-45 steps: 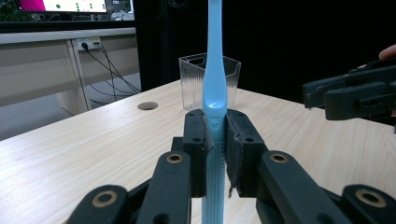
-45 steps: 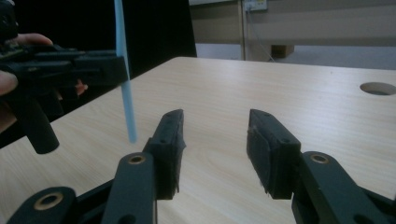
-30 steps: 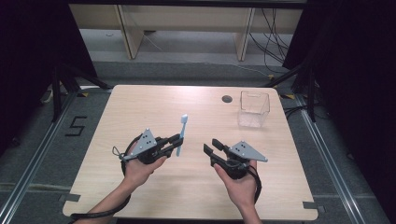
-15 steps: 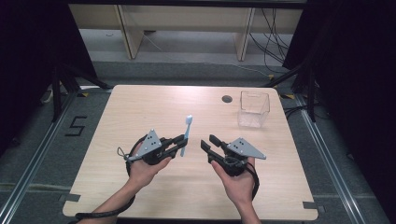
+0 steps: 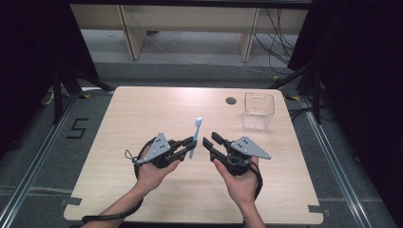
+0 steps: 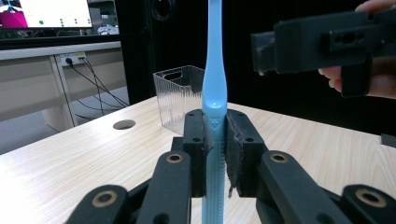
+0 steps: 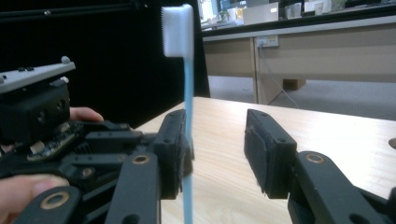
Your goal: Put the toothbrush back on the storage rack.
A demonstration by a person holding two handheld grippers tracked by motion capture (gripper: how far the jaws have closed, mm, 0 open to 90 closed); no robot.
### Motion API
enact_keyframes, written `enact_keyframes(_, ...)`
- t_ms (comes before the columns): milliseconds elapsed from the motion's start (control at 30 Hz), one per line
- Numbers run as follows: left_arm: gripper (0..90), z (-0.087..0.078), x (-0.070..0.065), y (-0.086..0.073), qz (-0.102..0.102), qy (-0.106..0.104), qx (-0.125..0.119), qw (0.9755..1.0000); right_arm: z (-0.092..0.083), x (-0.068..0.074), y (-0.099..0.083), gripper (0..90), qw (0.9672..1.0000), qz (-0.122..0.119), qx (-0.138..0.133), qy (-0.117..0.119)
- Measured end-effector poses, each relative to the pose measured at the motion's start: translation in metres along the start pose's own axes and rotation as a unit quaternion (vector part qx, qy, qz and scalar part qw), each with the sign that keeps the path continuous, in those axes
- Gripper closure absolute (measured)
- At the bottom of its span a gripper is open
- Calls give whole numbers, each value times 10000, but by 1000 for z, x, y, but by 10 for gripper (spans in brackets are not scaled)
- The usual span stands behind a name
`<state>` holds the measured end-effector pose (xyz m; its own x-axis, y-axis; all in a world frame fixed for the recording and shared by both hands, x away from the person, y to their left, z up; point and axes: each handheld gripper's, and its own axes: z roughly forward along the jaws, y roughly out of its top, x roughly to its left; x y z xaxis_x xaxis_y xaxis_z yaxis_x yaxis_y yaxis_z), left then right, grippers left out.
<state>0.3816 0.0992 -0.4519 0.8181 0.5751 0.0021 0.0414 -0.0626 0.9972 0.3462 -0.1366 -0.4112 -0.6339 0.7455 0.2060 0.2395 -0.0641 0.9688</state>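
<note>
High view: you hold light-blue toothbrush [image 5: 194, 137] upright in left gripper [image 5: 189, 146], pinched at handle, above table [image 5: 142, 109]; right gripper [image 5: 210, 141] just beside it, spread. Handover step, likely.

Left gripper view: pads clamp handle, clear bin [image 6: 180, 95] beyond.

Right gripper view: brush shaft at your left pad, touching or not unclear; jaws spread. Next: centre shaft, close.
</note>
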Motion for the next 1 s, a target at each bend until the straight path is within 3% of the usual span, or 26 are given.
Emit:
enact_keyframes(167,788,4,-3,0,2,-6,3,10000,7,2,3,612,9998,-172,-56,-47)
enact_keyframes(433,788,8,-9,1,11,-59,30,10000,12,5,5,643,10000,-12,-39,-5)
enact_keyframes(467,787,8,-9,1,11,-61,33,10000,13,3,6,647,9999,-120,-71,-43)
enact_keyframes(567,788,9,-10,1,13,-61,30,10000,14,5,7,668,10000,-28,-64,-14)
enact_keyframes(1000,788,10,-14,2,-21,-44,7,10000,18,6,7,771,9999,-58,-76,-121)
